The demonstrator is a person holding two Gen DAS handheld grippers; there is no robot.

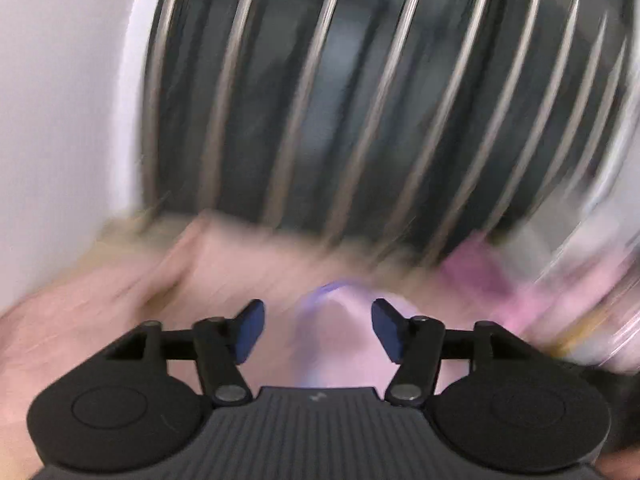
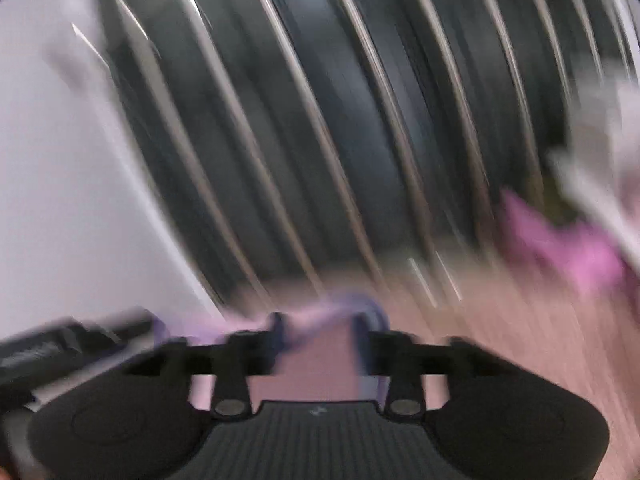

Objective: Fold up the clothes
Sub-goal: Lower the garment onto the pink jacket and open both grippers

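Both views are heavily motion-blurred. A pale pink garment with a lilac edge (image 1: 334, 320) lies just ahead of my left gripper (image 1: 319, 330). Its blue pads (image 1: 252, 328) stand well apart, and the cloth's raised fold sits between them without being pinched. In the right wrist view the same pale pink cloth (image 2: 316, 360) fills the gap of my right gripper (image 2: 320, 336). Those jaws also stand apart, and the lilac edge (image 2: 372, 316) curls past the right finger. The blur hides any contact.
A dark window with slanted metal bars (image 1: 360, 100) fills the background, with a white wall (image 1: 60, 100) to its left. A brighter pink cloth (image 2: 568, 248) and white fabric (image 2: 600, 168) lie at the right. A dark blurred shape (image 2: 60, 344) crosses the left edge.
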